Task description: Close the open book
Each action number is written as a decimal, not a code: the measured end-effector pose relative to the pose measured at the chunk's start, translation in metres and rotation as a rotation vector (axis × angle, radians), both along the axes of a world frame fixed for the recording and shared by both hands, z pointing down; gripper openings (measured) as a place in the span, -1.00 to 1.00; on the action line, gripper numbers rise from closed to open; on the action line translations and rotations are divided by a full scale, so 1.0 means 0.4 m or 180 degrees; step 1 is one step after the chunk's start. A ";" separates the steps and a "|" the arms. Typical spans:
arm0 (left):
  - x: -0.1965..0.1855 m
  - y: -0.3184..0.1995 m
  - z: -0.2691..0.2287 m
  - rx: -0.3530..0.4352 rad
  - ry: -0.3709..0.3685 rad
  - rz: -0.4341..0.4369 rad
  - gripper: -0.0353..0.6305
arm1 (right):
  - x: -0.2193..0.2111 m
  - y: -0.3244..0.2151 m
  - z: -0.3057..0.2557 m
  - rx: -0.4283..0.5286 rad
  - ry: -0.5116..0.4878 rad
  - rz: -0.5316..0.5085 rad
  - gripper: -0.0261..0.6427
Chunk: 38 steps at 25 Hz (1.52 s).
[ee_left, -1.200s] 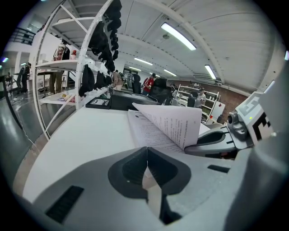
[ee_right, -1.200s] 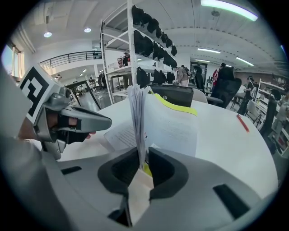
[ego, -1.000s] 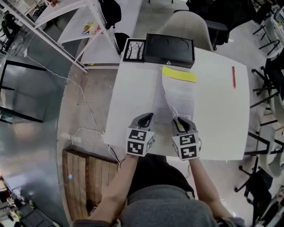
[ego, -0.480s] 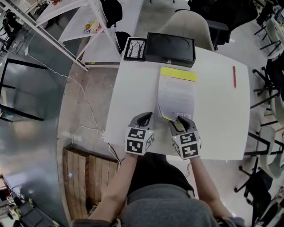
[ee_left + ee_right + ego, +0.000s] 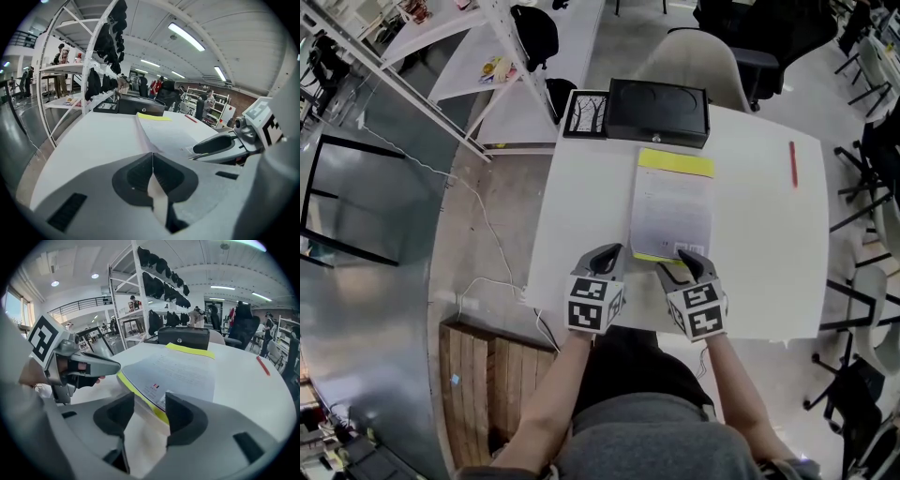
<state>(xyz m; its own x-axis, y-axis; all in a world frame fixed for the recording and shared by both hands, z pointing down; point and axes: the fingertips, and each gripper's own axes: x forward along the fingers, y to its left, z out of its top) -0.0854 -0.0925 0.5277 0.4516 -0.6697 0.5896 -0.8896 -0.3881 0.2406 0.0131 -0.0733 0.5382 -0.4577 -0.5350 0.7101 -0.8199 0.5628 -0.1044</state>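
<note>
The book (image 5: 672, 211) lies flat and closed on the white table (image 5: 759, 253), grey-white cover up, with yellow showing at its far and near edges. My right gripper (image 5: 684, 258) sits at the book's near edge. Its jaws are opening; in the right gripper view (image 5: 150, 401) the book (image 5: 183, 371) has its near corner in the gap, and neither pad presses on it. My left gripper (image 5: 609, 251) rests just left of the book with its jaws shut on nothing, as the left gripper view (image 5: 152, 154) shows.
A black box (image 5: 658, 111) and a framed tree picture (image 5: 584, 111) stand at the table's far edge, just beyond the book. A red pen (image 5: 792, 162) lies at the far right. A chair (image 5: 694, 56) stands behind the table; a wooden pallet (image 5: 487, 375) lies on the floor at left.
The raised part of the book came down and the book now lies flat. My right gripper's jaws opened off it. The left gripper kept still.
</note>
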 end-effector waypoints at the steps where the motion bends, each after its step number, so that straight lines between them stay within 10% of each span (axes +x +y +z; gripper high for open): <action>1: -0.001 0.000 -0.003 0.0014 -0.0001 0.0008 -0.87 | 0.001 -0.001 -0.006 0.0018 -0.0036 0.0023 -0.28; 38: 0.011 -0.021 -0.172 0.0608 -0.0028 0.0058 -0.87 | 0.215 0.003 -0.284 0.0981 -0.0702 0.1283 -0.91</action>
